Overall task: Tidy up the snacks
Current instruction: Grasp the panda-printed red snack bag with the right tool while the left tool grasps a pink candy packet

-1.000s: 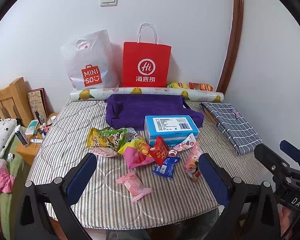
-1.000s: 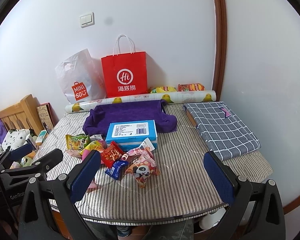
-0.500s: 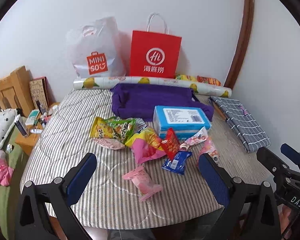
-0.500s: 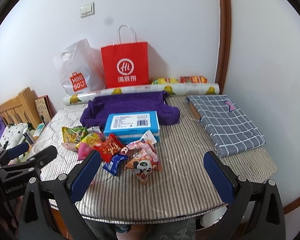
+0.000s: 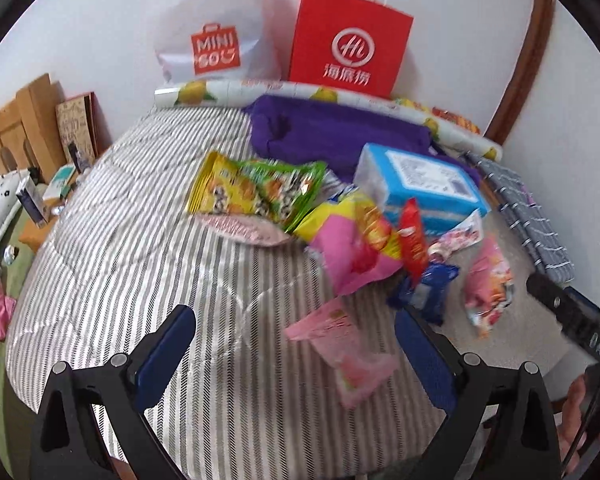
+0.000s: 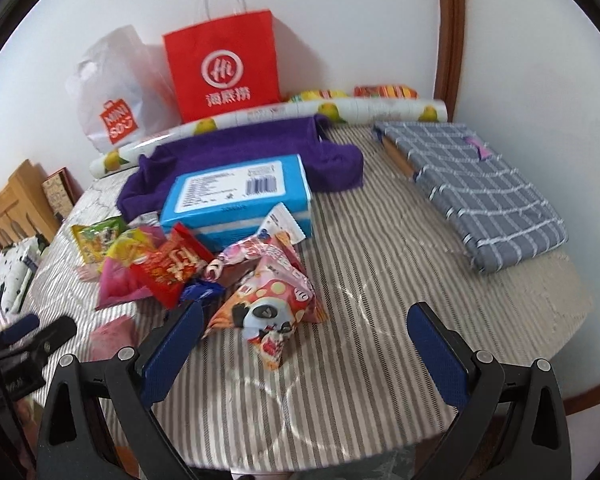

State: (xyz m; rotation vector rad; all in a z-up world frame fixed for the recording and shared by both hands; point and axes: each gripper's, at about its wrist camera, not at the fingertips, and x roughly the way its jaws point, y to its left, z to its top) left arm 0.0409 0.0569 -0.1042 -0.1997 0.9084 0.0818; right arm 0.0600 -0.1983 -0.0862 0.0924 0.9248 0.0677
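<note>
Had both tools spread wide with nothing in them. My left tool (image 5: 296, 354) hung over the striped worktop (image 5: 140, 264), and the pink snack packet (image 5: 342, 346) sat right between its fingers, a bit toward the 1 o'clock side. Rest of the snack pile (image 5: 340, 216) lay further out around 12 to 1 o'clock, against the blue box (image 5: 420, 184). My right tool (image 6: 300, 348) was spread too, with the panda packet (image 6: 270, 300) just off its left finger at about 11 o'clock, not touching as far as I could tell.
</note>
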